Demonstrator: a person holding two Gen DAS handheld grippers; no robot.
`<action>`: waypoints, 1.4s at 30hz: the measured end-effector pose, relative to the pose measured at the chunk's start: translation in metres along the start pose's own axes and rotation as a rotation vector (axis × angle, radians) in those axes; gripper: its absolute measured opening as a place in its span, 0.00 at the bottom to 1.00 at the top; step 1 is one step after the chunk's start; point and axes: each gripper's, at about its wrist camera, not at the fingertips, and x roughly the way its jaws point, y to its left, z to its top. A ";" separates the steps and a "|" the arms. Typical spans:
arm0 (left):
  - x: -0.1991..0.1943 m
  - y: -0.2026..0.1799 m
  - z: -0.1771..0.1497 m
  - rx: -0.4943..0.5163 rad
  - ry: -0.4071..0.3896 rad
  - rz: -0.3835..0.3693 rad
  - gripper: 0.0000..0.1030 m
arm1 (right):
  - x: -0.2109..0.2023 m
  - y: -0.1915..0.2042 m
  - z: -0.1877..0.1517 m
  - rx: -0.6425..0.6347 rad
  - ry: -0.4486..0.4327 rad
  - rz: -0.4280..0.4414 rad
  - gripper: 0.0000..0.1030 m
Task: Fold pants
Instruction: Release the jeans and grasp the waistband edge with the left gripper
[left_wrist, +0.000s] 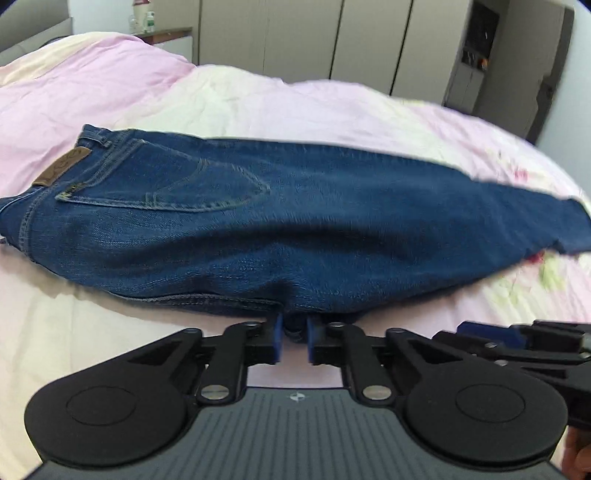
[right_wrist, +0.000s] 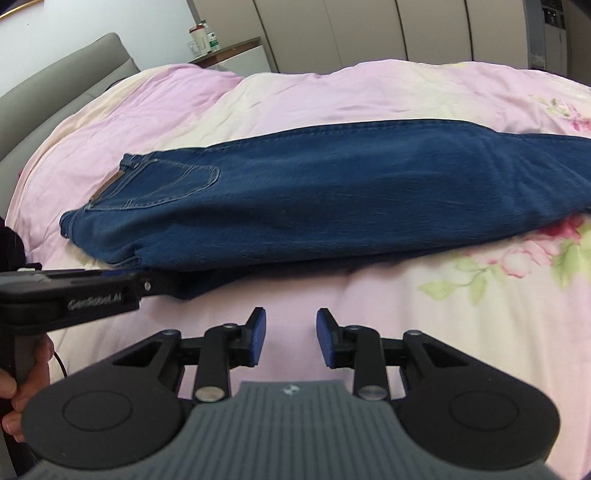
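My left hand-held gripper (left_wrist: 294, 341) is nearly closed, its blue pads (left_wrist: 276, 339) pinching the near edge of the jeans (left_wrist: 258, 229). My right hand-held gripper (right_wrist: 291, 338) stands partly spread with nothing between its pads, hovering over bare quilt (right_wrist: 406, 325) just short of the denim. The jeans lie lengthwise across the bed, folded leg over leg, back pocket (left_wrist: 199, 184) and leather patch (left_wrist: 62, 166) up, waistband to the left, legs running right. Beyond the bed stand wardrobe doors (left_wrist: 295, 33) and a side shelf with bottles (right_wrist: 201, 38). Nothing blocks the cloth.
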 end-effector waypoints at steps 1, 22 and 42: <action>-0.007 0.001 0.001 0.009 -0.016 -0.006 0.09 | 0.000 0.003 0.000 -0.016 -0.003 -0.009 0.26; -0.027 0.076 0.049 -0.042 0.053 -0.099 0.14 | -0.003 0.011 0.032 -0.139 -0.044 -0.023 0.29; 0.035 0.115 0.074 0.066 0.115 0.145 0.17 | 0.043 -0.039 0.066 -0.079 0.001 -0.120 0.34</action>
